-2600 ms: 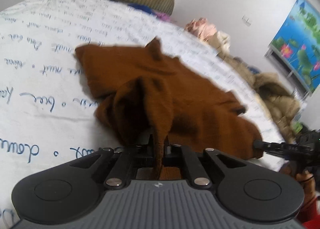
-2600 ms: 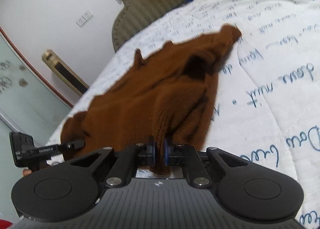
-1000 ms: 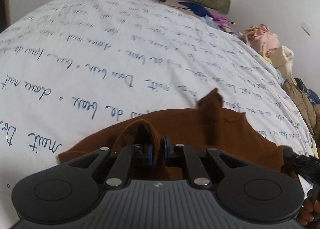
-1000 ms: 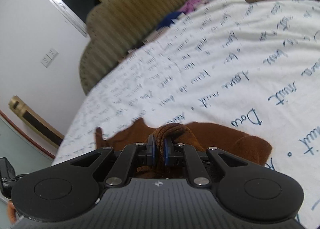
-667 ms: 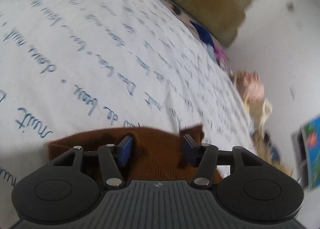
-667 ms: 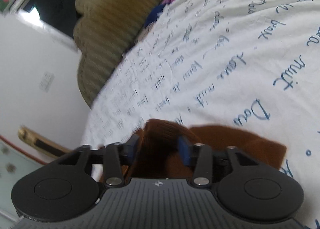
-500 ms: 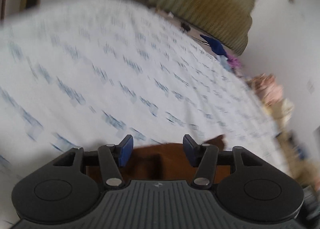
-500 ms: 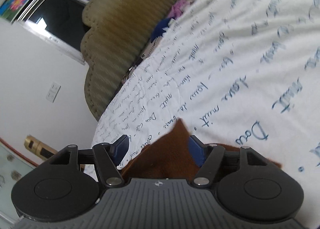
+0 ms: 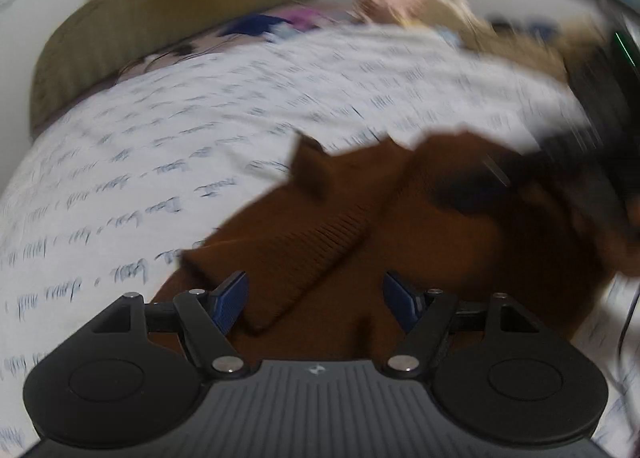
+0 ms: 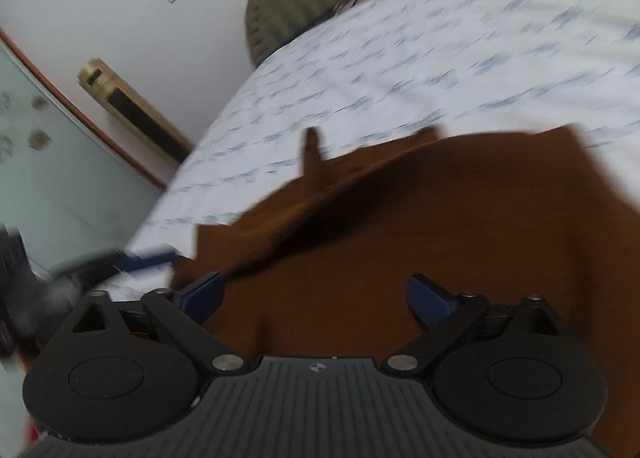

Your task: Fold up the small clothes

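Observation:
A small brown knitted garment [image 9: 420,226] lies folded over itself on the white bedsheet [image 9: 140,162] with blue handwriting print. My left gripper [image 9: 316,294] hovers over its near edge, jaws opening, pads apart with a ribbed flap lying loose under them. In the right wrist view the same brown garment [image 10: 440,226] fills the lower middle. My right gripper [image 10: 316,294] stands over it, jaws opening wide, nothing pressed between the pads. The other gripper shows as a dark blur at the left edge [image 10: 48,282]. Both views are motion-blurred.
An olive ribbed headboard cushion [image 9: 168,18] stands at the far end of the bed. A heap of pink, beige and tan clothes [image 9: 420,2] lies at the far right. A glass door and a gold-coloured handle [image 10: 128,106] are beside the bed.
Both grippers, shut on the brown garment a second ago, have let it go and their jaws have spread wide. The garment now lies flat, and both hands have pulled back from it.

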{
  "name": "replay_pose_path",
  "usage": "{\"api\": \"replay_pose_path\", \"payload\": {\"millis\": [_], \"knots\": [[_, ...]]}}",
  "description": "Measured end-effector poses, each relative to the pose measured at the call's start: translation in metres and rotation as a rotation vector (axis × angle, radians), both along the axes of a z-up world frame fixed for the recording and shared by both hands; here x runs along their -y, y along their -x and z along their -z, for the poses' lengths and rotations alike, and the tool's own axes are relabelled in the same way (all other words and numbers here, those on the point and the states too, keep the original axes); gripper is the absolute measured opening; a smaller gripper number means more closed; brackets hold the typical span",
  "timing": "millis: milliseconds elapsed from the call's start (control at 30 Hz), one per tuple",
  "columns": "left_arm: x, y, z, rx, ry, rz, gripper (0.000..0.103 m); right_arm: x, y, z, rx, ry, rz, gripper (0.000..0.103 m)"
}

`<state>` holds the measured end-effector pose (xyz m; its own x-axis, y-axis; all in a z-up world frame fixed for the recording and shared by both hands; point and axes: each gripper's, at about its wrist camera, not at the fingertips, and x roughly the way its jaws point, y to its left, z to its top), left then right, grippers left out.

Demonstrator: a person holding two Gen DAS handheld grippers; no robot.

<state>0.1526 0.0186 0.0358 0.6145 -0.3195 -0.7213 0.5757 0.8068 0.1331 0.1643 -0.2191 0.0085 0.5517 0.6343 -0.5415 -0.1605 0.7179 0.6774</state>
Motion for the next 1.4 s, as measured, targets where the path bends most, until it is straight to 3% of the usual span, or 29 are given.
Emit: {"api": "replay_pose_path", "payload": {"millis": [100,167,233,300,433,533,600,700,800,900,967,1000,1067,1133,1267,1400], "knots": [[0.029,-0.007,0.017,0.105,-0.184,-0.044,0.074,-0.009,-0.03,0.007,-0.041,-0.112,0.042,0.1],[0.037,-0.019,0.025,0.172,-0.253,-0.115,0.076,-0.011,-0.049,0.01,-0.053,-0.219,0.085,0.1],[0.036,-0.038,0.025,0.242,-0.298,-0.261,0.076,-0.009,-0.057,0.009,-0.031,-0.317,0.146,0.1],[0.022,-0.058,0.018,0.267,-0.316,-0.449,0.076,-0.004,-0.054,0.001,0.025,-0.333,0.2,0.101],[-0.033,-0.065,-0.01,0.171,-0.123,-0.62,0.075,0.003,-0.024,-0.026,0.107,-0.146,0.183,0.102],[-0.063,-0.036,-0.017,0.112,-0.024,-0.56,0.075,0.01,0.02,-0.041,0.15,0.114,0.196,0.102],[-0.078,-0.004,-0.015,0.087,0.018,-0.501,0.075,0.021,0.059,-0.047,0.213,0.234,0.216,0.102],[-0.099,0.04,-0.002,0.03,0.109,-0.424,0.076,0.041,0.118,-0.046,0.268,0.329,0.274,0.103],[-0.121,0.071,0.011,-0.029,0.212,-0.387,0.075,0.055,0.165,-0.033,0.254,0.322,0.32,0.1],[-0.13,0.087,0.021,-0.058,0.264,-0.371,0.075,0.061,0.192,-0.015,0.22,0.268,0.323,0.088],[-0.13,0.09,0.027,-0.062,0.263,-0.359,0.071,0.056,0.196,-0.001,0.19,0.242,0.306,0.068],[-0.13,0.091,0.029,-0.065,0.263,-0.359,0.047,0.054,0.196,0.006,0.17,0.236,0.3,0.06],[-0.13,0.089,0.034,-0.104,0.281,-0.353,0.011,0.051,0.197,0.015,0.146,0.245,0.313,0.013],[-0.135,0.09,0.033,-0.111,0.343,-0.352,0.007,0.051,0.203,0.013,0.17,0.291,0.367,0.009],[-0.143,0.107,0.014,-0.027,0.4,-0.317,0.006,0.055,0.223,-0.01,0.264,0.431,0.449,0.008],[-0.155,0.119,0.006,0.016,0.391,-0.324,0.006,0.061,0.237,-0.018,0.278,0.528,0.472,0.003]]}}
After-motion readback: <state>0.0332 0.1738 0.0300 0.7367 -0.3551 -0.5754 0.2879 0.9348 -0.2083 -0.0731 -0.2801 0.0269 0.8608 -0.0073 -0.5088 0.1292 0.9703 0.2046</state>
